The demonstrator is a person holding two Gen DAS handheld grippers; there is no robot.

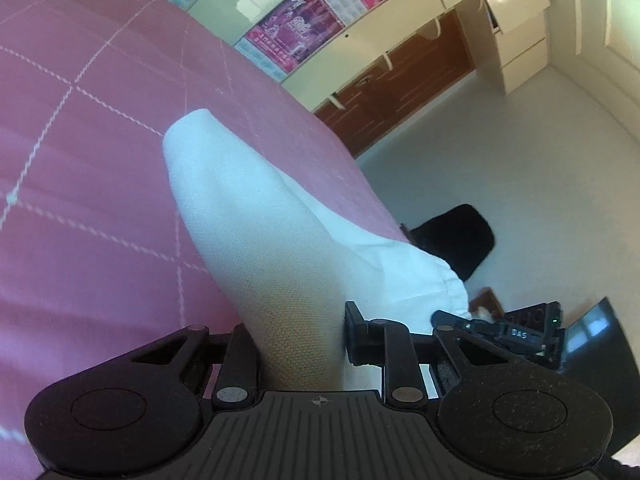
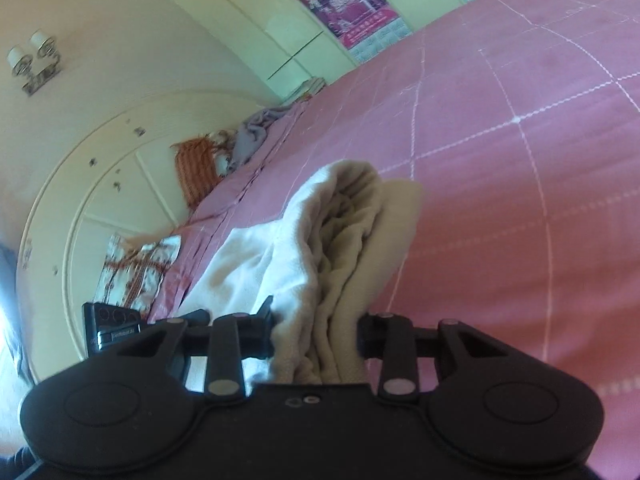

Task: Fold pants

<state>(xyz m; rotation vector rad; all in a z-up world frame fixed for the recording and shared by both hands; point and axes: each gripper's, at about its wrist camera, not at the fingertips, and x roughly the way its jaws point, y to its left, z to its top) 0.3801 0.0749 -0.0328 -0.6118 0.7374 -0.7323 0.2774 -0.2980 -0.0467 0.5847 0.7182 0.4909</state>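
The pants (image 1: 256,216) are cream-white cloth, held up over a pink quilted bed (image 1: 80,160). My left gripper (image 1: 300,336) is shut on the pants, which run away from it as a smooth taut band. In the right wrist view my right gripper (image 2: 316,336) is shut on a bunched, gathered part of the pants (image 2: 340,240), with folds hanging between the fingers. The other gripper (image 1: 516,332) shows at the lower right of the left wrist view, and at the lower left of the right wrist view (image 2: 116,328). The fingertips are hidden by cloth.
The pink bed (image 2: 520,160) fills most of both views. Pillows and a grey cloth (image 2: 248,136) lie by the cream headboard (image 2: 80,184). A black chair (image 1: 456,236) stands on the pale floor beside the bed. Wardrobes with pink posters (image 1: 296,28) line the wall.
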